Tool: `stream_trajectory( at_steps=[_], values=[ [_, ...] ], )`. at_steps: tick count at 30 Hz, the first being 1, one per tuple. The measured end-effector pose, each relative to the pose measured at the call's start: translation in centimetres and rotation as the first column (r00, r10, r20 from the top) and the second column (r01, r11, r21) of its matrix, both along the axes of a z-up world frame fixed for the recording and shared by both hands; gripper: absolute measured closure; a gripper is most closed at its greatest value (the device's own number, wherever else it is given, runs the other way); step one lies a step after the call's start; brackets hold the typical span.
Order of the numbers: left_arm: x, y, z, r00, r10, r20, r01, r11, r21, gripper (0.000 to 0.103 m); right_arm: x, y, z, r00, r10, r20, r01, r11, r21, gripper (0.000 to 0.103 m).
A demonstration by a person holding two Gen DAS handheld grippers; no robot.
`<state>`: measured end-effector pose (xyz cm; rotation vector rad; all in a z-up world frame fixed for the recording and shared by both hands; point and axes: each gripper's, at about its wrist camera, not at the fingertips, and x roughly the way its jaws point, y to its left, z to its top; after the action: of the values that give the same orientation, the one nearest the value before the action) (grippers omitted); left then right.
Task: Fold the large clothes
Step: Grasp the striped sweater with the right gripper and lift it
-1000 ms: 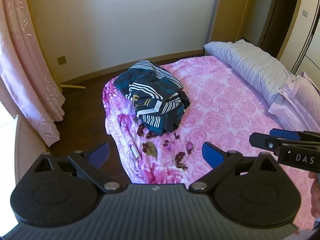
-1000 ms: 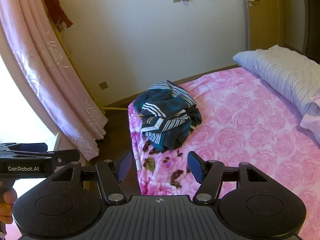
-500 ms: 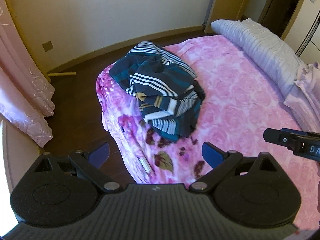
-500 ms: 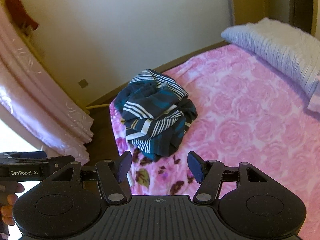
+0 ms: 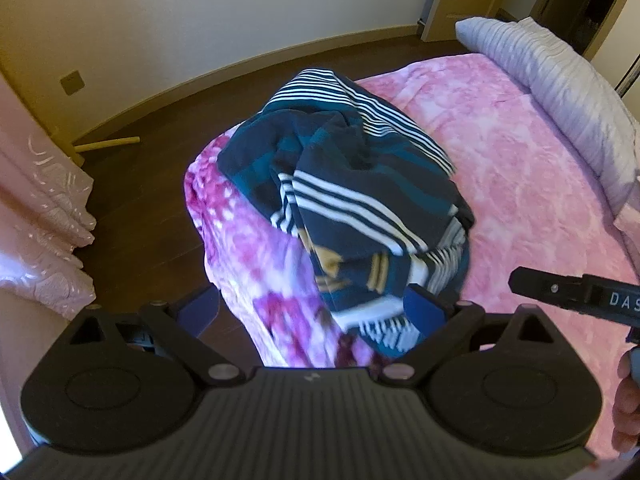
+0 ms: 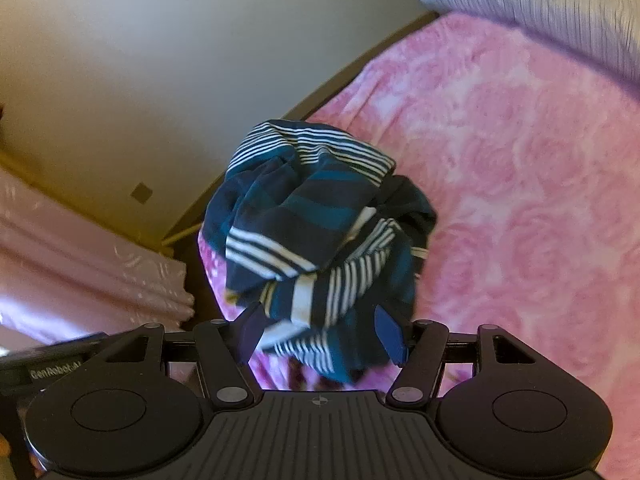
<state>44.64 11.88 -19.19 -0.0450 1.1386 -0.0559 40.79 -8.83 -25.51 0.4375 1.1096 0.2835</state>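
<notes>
My left gripper (image 5: 312, 312) has its jaws spread wide with nothing held; between the blue pads (image 5: 420, 312) I see the near edge of the striped garment (image 5: 352, 208) and the flowered drop of the pink bedspread (image 5: 532, 184), but the pads press on neither. My right gripper (image 6: 320, 332) is likewise open, jaws well apart, and the lower folds of the same garment show in the gap between its blue pads (image 6: 388, 334), with no grip on them; whether the pads brush the cloth I cannot tell, since that part is blurred.

The garment is a crumpled heap of dark navy and teal with white stripes, lying bunched on the corner of the bed nearest the wall (image 5: 200, 12), partly draping toward the edge. It is not spread out and no fold has been made.

Farther out, a pale ribbed pillow (image 5: 560, 92) lies along the far side of the bed. In the left view the right tool's black finger reaches in from the right edge. A pink curtain (image 5: 36, 224) hangs to the left over the dark wooden floor (image 5: 152, 208).
</notes>
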Motion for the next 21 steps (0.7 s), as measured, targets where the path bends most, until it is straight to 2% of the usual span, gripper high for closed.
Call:
stream_trajectory(
  at_steps=[9, 12, 15, 17, 18, 21],
  values=[
    [6.6, 1.1, -5.7, 0.998, 0.0, -0.056, 0.001, 1.0, 0.008, 0.006, 6.0, 2.3, -6.6, 0.991, -0.11, -0.07, 0.114, 0.992, 0.059, 0.044],
    [7.9, 1.5, -7.2, 0.997, 0.008, -0.074, -0.007, 1.0, 0.015, 0.006, 7.5, 2.9, -8.9, 0.985, -0.142, -0.1, 0.149, 0.987, 0.066, 0.044],
    [8.6, 2.0, -8.2, 0.996, 0.015, -0.086, -0.013, 1.0, 0.021, 0.007, 8.4, 3.5, -10.6, 0.981, -0.157, -0.115, 0.171, 0.978, 0.123, 0.045],
    [8.7, 2.2, -8.5, 0.996, 0.016, -0.088, -0.014, 1.0, 0.023, 0.008, 8.8, 4.0, -10.9, 0.985, -0.144, -0.098, 0.156, 0.98, 0.128, 0.073],
    [8.7, 2.3, -8.4, 0.996, 0.017, -0.088, -0.015, 1.0, 0.022, 0.008, 8.9, 4.2, -10.7, 0.989, -0.124, -0.077, 0.133, 0.982, 0.131, 0.099],
    [8.6, 2.3, -7.6, 0.997, 0.015, -0.077, -0.014, 1.0, 0.017, 0.01, 8.1, 3.5, -8.1, 0.993, -0.115, 0.041, 0.106, 0.977, 0.183, 0.1]
  ],
)
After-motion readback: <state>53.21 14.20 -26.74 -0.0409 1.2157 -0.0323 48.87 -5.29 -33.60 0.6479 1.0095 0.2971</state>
